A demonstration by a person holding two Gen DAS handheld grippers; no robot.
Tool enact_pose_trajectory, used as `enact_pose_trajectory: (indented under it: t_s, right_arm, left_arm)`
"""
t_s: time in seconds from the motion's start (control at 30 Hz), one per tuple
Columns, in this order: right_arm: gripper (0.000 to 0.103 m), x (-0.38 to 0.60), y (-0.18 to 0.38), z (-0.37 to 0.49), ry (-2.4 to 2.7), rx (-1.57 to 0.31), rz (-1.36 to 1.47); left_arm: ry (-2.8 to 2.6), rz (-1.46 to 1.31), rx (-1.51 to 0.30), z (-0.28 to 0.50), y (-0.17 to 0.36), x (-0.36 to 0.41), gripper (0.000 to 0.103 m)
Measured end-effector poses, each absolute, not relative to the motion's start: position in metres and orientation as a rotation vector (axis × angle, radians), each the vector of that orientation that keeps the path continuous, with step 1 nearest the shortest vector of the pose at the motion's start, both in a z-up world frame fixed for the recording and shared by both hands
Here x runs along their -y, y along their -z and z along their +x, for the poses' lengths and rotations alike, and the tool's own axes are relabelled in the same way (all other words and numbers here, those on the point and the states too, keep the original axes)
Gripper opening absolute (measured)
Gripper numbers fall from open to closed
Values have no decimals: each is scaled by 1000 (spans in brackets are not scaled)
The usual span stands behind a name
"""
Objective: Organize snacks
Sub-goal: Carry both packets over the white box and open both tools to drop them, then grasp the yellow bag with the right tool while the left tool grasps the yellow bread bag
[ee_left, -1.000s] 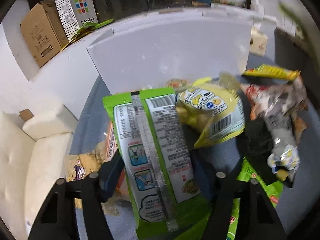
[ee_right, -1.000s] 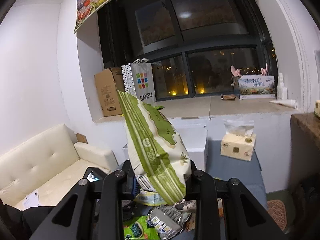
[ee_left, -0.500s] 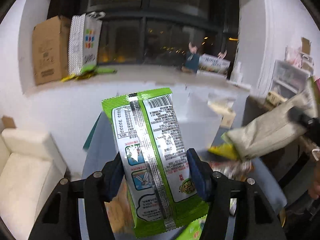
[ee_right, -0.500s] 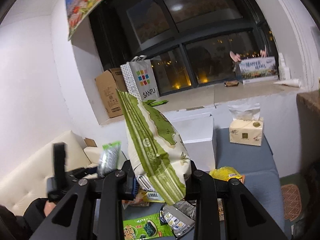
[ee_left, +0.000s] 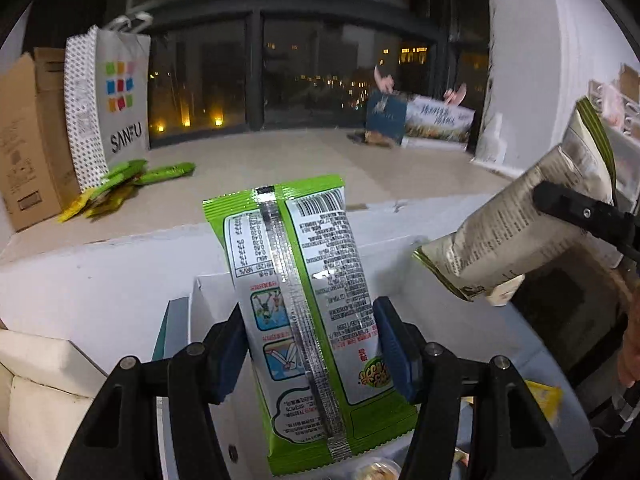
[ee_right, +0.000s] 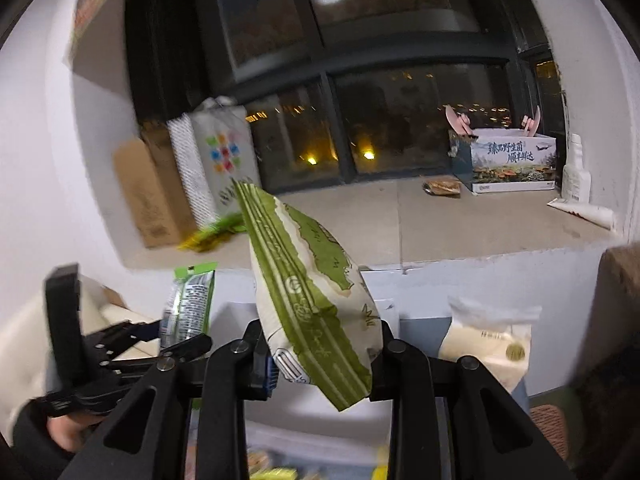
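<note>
My left gripper (ee_left: 310,350) is shut on a bright green snack packet (ee_left: 304,312), held upright with its printed silver back toward the camera, in front of the windowsill. The packet also shows from the side in the right wrist view (ee_right: 188,308). My right gripper (ee_right: 320,354) is shut on a cream and green striped snack bag (ee_right: 312,296), tilted up to the left. That bag also shows at the right of the left wrist view (ee_left: 516,236). A white box (ee_left: 440,252) stands below both.
On the windowsill (ee_left: 280,164) stand a cardboard box (ee_left: 24,140), a SANFU paper bag (ee_left: 108,96), green packets (ee_left: 132,180) and a printed carton (ee_right: 512,164). A tissue pack (ee_right: 488,340) sits at lower right. A cream sofa (ee_left: 36,392) is at left.
Both grippers have risen from the snack pile on the table and moved toward the windowsill, each keeping its packet. The pile has dropped almost out of view.
</note>
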State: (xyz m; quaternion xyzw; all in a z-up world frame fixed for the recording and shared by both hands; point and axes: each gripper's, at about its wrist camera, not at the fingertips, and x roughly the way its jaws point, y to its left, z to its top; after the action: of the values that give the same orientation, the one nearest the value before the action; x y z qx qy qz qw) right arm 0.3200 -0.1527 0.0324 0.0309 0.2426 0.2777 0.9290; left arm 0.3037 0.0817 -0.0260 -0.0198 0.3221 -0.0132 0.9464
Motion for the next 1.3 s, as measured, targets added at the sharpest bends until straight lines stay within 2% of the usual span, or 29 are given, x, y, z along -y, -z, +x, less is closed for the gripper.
enact_pose_trajectory:
  t_s: [0.1, 0.17, 0.23, 0.27, 0.3, 0.33, 0.37, 0.63, 0.8, 0.93, 1.1, 1.3]
  right_arm:
    - [32, 133, -19, 351, -552, -559, 29]
    - [33, 127, -12, 363, -538, -584, 24]
    - [37, 124, -6, 376, -521, -614, 30]
    - [51, 122, -3, 381, -523, -636, 31]
    - [86, 120, 1, 388, -531, -670, 31]
    - [100, 120, 3, 391, -531, -682, 33]
    - [103, 121, 4, 392, -530, -684, 31]
    - [103, 144, -4, 375, -531, -628, 42]
    - [103, 174, -25, 336, -564, -482, 111]
    - [103, 195, -35, 299, -604, -510, 124]
    - [103, 222, -33, 235, -629, -450, 106]
    - [103, 249, -11, 146, -602, -384, 24]
  left_arm:
    - [23, -40, -702, 321, 45, -87, 66]
    - [20, -33, -730, 328, 53, -89, 71]
    - [9, -33, -756, 331, 60, -90, 92]
    - [3, -38, -765, 330, 62, -92, 97]
    - [3, -44, -751, 327, 62, -94, 102]
    - [0, -45, -741, 325, 61, -94, 103]
    - [-9, -49, -725, 321, 60, -97, 103]
    - [-18, -89, -601, 278, 29, -111, 103]
    - [34, -71, -524, 223, 6, -98, 103]
    - [84, -98, -533, 176, -1, -83, 103]
    - [94, -98, -483, 111, 2, -59, 103]
    - [123, -104, -515, 51, 33, -28, 103]
